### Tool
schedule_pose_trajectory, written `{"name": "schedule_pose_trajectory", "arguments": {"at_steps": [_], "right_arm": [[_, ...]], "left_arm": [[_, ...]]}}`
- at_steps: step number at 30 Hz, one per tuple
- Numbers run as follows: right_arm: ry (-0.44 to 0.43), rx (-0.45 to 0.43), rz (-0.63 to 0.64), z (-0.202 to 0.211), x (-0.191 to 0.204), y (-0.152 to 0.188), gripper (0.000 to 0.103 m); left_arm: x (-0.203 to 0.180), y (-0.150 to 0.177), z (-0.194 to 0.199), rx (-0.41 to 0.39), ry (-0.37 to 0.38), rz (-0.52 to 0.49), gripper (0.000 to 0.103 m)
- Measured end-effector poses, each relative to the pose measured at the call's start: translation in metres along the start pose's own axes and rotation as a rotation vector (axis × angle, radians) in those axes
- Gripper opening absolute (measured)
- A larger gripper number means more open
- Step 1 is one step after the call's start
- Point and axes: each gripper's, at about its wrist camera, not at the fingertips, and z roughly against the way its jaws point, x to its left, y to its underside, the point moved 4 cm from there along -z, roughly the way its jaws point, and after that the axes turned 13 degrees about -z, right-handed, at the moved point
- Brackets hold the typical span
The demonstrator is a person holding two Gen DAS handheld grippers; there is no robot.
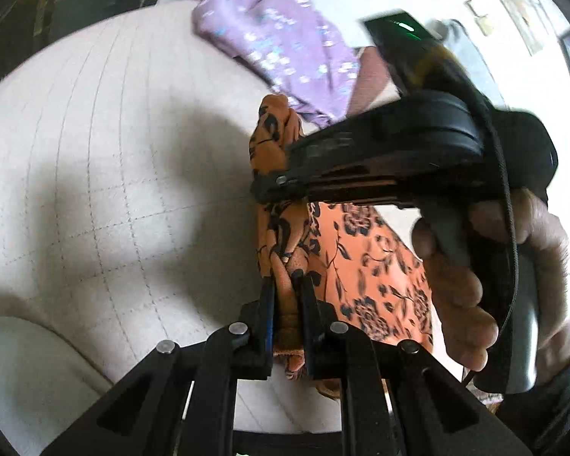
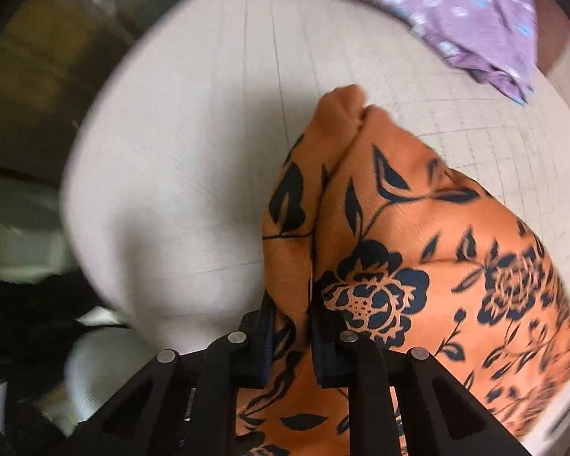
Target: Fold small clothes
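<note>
Left wrist view has the left claw (image 1: 287, 296) pinched tight on a bunched fold of the orange floral garment (image 1: 364, 266), which hangs lifted between the two tools above the pale gridded surface (image 1: 95, 190). I can't tell if that surface is a desk or a cushion. Just ahead, the right claw (image 1: 277, 182) crosses the frame sideways, clamped on the same cloth higher up, with the person's right hand (image 1: 505, 277) wrapped round its handle. To the left the gridded surface lies bare and wide, falling off at a rounded edge toward a dark area at the upper left. A purple flowered garment (image 1: 277, 38) lies crumpled at the far side, well apart from the orange one. From the right wrist view, the right claw (image 2: 290, 323) is closed on the orange floral garment (image 2: 418, 247), whose folded peak rises ahead of the fingers; the purple flowered garment (image 2: 456, 11) sits near the far right edge, and bare surface spreads to the left, ending in a curved rim.
</note>
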Motion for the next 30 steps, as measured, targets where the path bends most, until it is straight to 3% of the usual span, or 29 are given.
{"name": "schedule_pose_trajectory", "arguments": {"at_steps": [5, 8, 12, 16, 22, 30], "right_arm": [[-0.226, -0.121, -0.07, 0.068, -0.042, 0.023, 0.016], [-0.331, -0.206, -0.095, 0.109, -0.071, 0.043, 0.016], [-0.44, -0.322, -0.149, 0.155, -0.11, 0.078, 0.016], [-0.547, -0.446, -0.229, 0.191, -0.179, 0.114, 0.016], [-0.71, -0.529, -0.355, 0.205, -0.258, 0.154, 0.016], [-0.825, -0.533, -0.547, 0.163, -0.373, 0.183, 0.016]], "left_arm": [[-0.046, -0.009, 0.024, -0.028, 0.016, -0.093, 0.012], [-0.089, -0.013, 0.034, -0.047, -0.006, -0.213, 0.011], [-0.143, -0.014, 0.037, -0.043, -0.012, -0.354, 0.011], [-0.202, -0.012, 0.025, -0.02, -0.002, -0.507, 0.011], [-0.27, 0.003, -0.023, 0.053, 0.021, -0.667, 0.011], [-0.324, 0.036, -0.12, 0.208, 0.05, -0.734, 0.011]]}}
